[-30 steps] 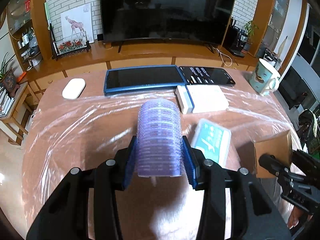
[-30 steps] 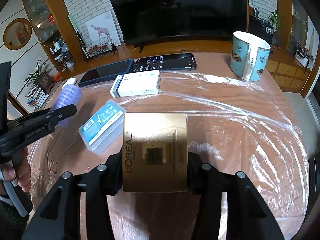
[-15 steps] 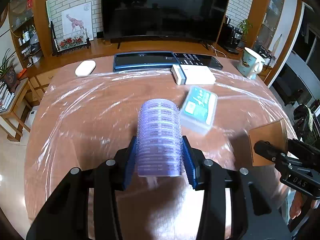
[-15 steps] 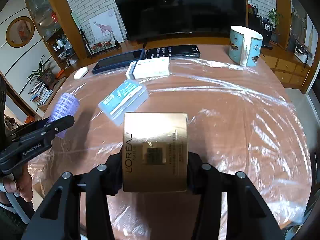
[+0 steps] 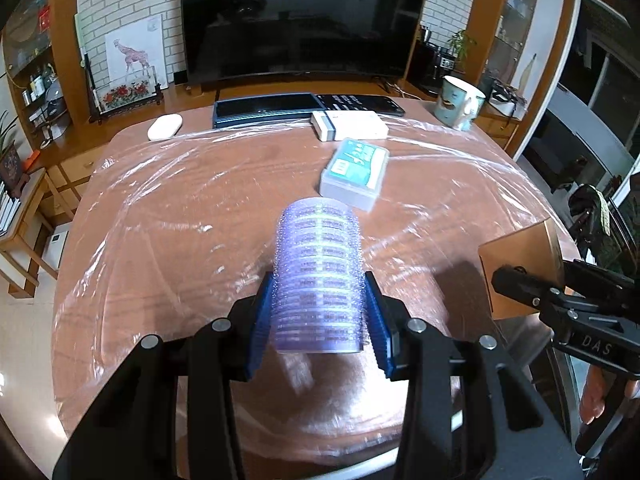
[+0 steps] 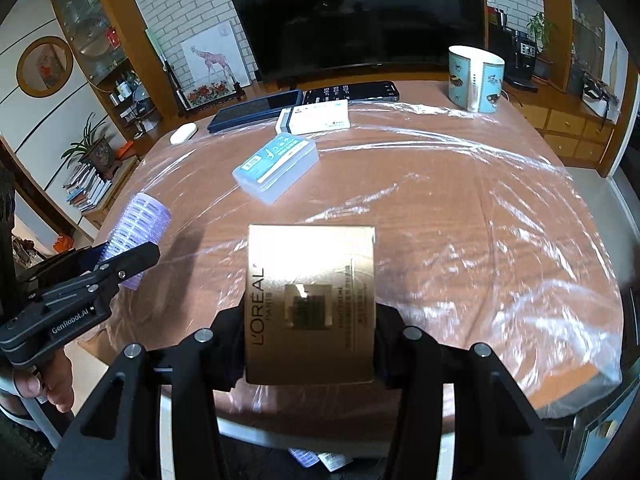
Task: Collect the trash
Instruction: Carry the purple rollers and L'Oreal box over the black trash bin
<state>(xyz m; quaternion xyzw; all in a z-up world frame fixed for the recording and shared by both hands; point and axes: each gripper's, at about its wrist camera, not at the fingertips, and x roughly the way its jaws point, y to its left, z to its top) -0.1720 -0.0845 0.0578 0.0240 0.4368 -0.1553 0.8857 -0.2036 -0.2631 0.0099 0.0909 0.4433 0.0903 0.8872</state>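
The round table [image 5: 168, 240] under its clear plastic sheet [image 6: 500, 208] spreads out below me, with the dark television [image 5: 300, 20] behind it. Along the far edge lie a blue-cased tablet [image 5: 260, 109], a black phone [image 5: 360, 102], a white box [image 5: 352, 125], a white mouse [image 5: 165, 126] and a patterned mug [image 6: 474, 78]; nearer sits a clear plastic case [image 6: 276, 168] with a blue label. My right gripper [image 6: 310, 340] is clamped on the gold L'Oréal box [image 6: 310, 304], held above the near table edge. My left gripper [image 5: 318, 320] pinches the purple hair roller [image 5: 318, 276] between its blue pads [image 5: 262, 320], raised over the table.
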